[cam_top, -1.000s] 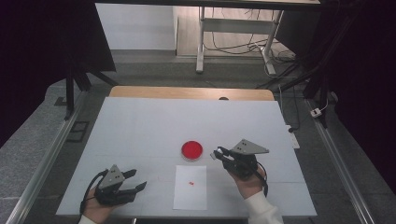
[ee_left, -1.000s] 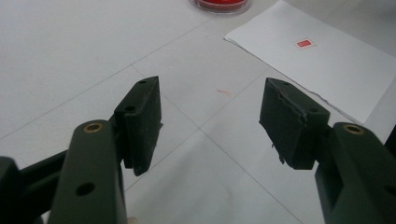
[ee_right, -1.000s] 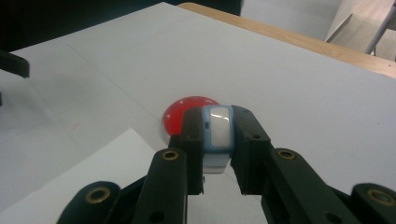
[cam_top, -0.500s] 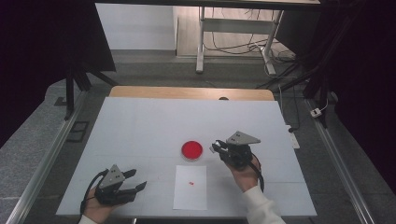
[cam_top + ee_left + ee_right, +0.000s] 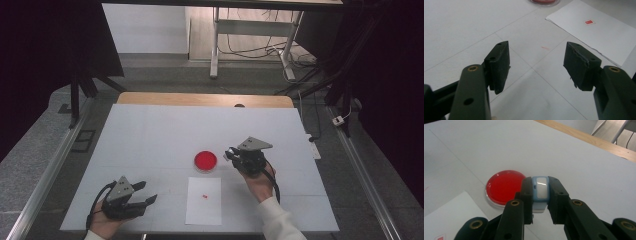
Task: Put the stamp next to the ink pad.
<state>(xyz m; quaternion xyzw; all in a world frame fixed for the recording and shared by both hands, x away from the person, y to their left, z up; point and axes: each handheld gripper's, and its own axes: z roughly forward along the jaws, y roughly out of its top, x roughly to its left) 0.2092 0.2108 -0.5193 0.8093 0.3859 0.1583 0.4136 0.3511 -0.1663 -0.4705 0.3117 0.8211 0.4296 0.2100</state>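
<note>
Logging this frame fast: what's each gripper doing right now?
Left gripper: open, nothing between its jaws.
Right gripper: shut on a small blue-and-white stamp-like block, beside the red dish.

- Dish (image 5: 205, 161) is sitting on the table (image 5: 150, 130), about mid-width.
- Paper sheet (image 5: 204, 200) is lying just nearer the person than the dish, apart from it.
- Right gripper (image 5: 231, 153) is holding a small device (image 5: 540, 192) just right of the dish.
- Left gripper (image 5: 145, 192) is resting left of the sheet (near the table's front edge).
</note>
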